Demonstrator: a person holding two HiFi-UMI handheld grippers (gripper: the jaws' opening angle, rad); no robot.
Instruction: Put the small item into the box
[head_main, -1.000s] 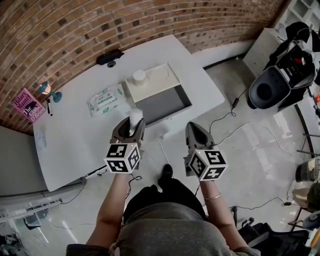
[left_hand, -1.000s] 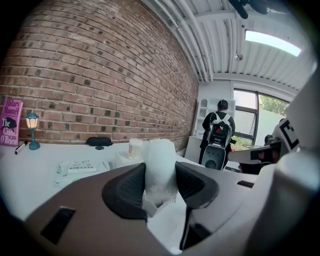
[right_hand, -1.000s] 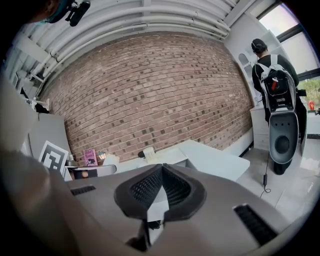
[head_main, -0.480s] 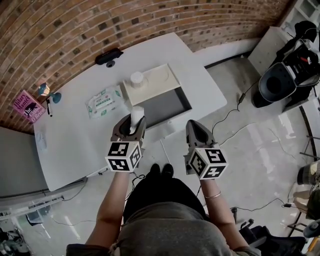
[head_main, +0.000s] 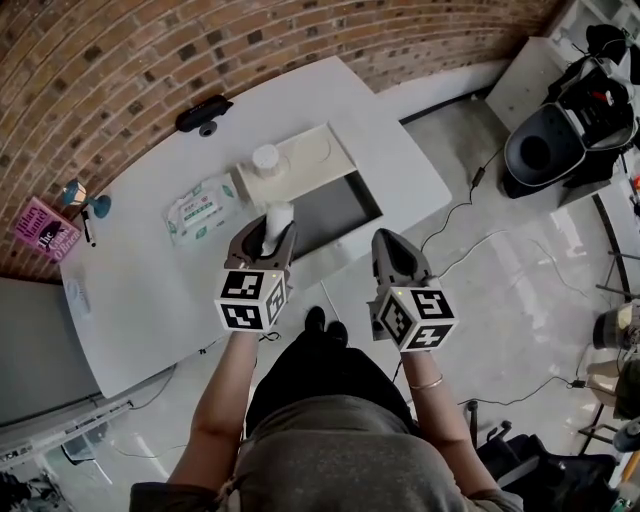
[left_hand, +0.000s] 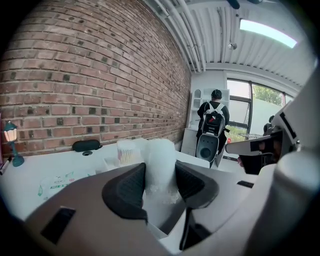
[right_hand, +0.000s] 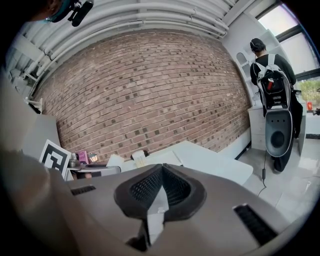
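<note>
A small white translucent item (head_main: 279, 214) (left_hand: 161, 162) stands upright between the jaws of my left gripper (head_main: 272, 230) (left_hand: 160, 175), which is shut on it. It hovers over the near left edge of the open white box (head_main: 368, 200), whose grey inside faces up. The box's lid (head_main: 312, 155) lies flat behind it, with a round tub of cotton swabs (head_main: 265, 160) (left_hand: 125, 151) on it. My right gripper (head_main: 393, 252) (right_hand: 161, 172) is shut and holds nothing, off the table's near edge, right of the box.
On the white table (head_main: 130, 290) lie a pack of wet wipes (head_main: 200, 208), a black case (head_main: 203, 113), a small lamp figure (head_main: 78, 193) and a pink book (head_main: 42, 228). On the floor at the right are a chair with a backpack (head_main: 560, 140) and cables (head_main: 470, 215).
My left gripper has edged forward with the white item, closer over the box's near edge. The right gripper has hardly moved. Both grips are unchanged.
</note>
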